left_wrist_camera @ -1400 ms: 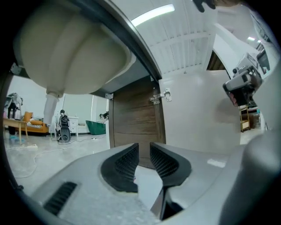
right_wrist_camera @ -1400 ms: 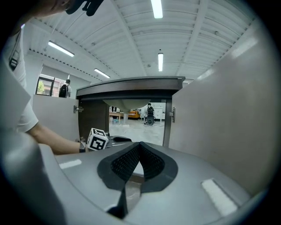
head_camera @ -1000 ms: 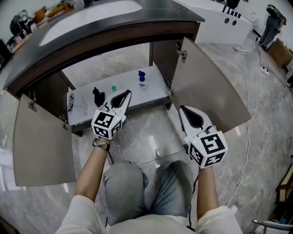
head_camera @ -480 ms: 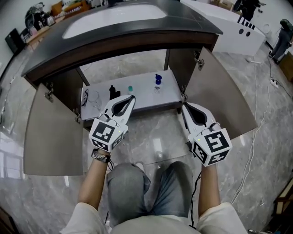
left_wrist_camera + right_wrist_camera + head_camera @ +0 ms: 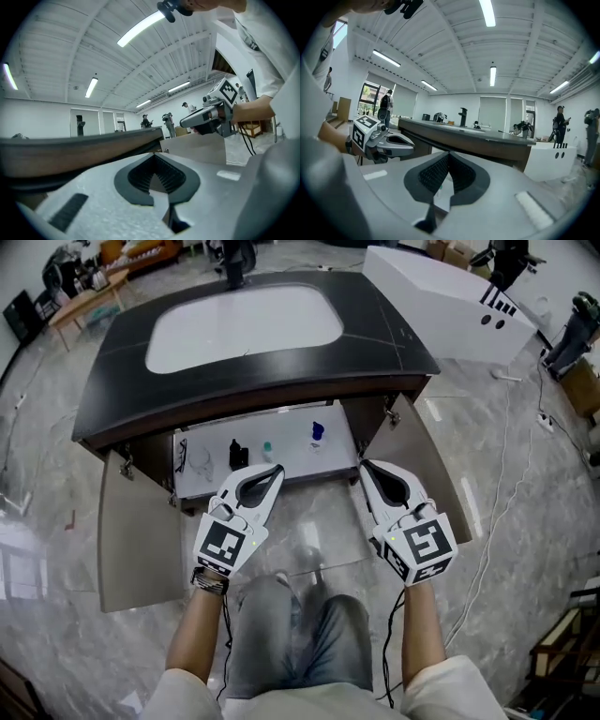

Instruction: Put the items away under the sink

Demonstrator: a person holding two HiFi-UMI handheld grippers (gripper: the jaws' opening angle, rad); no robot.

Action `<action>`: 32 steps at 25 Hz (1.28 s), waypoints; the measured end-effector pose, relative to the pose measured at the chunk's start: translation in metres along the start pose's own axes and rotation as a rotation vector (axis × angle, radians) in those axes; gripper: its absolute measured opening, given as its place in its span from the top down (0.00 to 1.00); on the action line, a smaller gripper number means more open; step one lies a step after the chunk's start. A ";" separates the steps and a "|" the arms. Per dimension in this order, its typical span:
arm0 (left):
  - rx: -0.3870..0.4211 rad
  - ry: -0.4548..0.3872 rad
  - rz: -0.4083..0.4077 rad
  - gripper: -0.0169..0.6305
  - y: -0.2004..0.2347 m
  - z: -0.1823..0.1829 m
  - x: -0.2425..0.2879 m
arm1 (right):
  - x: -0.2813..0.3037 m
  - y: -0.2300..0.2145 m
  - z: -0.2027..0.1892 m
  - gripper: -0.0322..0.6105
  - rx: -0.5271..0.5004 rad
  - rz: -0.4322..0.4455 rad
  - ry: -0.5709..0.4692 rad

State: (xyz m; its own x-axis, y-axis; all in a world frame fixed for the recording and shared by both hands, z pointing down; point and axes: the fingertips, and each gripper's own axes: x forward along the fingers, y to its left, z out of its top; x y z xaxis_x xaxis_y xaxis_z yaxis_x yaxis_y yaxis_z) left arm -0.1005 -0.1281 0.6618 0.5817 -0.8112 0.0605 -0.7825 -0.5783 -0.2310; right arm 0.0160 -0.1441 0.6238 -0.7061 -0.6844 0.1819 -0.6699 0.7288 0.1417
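One black bottle (image 5: 238, 455) and one blue bottle (image 5: 317, 432) occupy the cabinet (image 5: 286, 454).

Four small items stand in a row, each apart, on the white bench (image 5: 281, 468) inside the open cabinet (image 5: 141, 521) under the sink (image 5: 244, 315). From left: a clear object (image 5: 201, 461) too small to identify, a black bottle (image 5: 238, 455), a teal-topped item (image 5: 267, 448), and a blue-capped clear bottle (image 5: 317, 434).
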 end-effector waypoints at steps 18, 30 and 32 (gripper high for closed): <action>-0.022 -0.014 0.129 0.97 0.080 0.432 -0.071 | -0.146 -0.053 0.414 0.94 0.052 -0.063 -0.033; -0.020 -0.076 0.152 0.97 0.018 0.545 -0.112 | -0.252 -0.036 0.485 0.94 0.019 -0.061 -0.064; -0.013 -0.082 0.144 0.97 0.002 0.555 -0.119 | -0.268 -0.029 0.487 0.94 0.015 -0.057 -0.070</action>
State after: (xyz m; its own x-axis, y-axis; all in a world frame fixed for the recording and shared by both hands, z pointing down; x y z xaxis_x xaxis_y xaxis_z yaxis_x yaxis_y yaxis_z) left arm -0.0485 0.0155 0.1155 0.4794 -0.8761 -0.0519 -0.8613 -0.4583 -0.2193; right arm 0.1127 0.0082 0.0967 -0.6807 -0.7249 0.1057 -0.7123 0.6886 0.1356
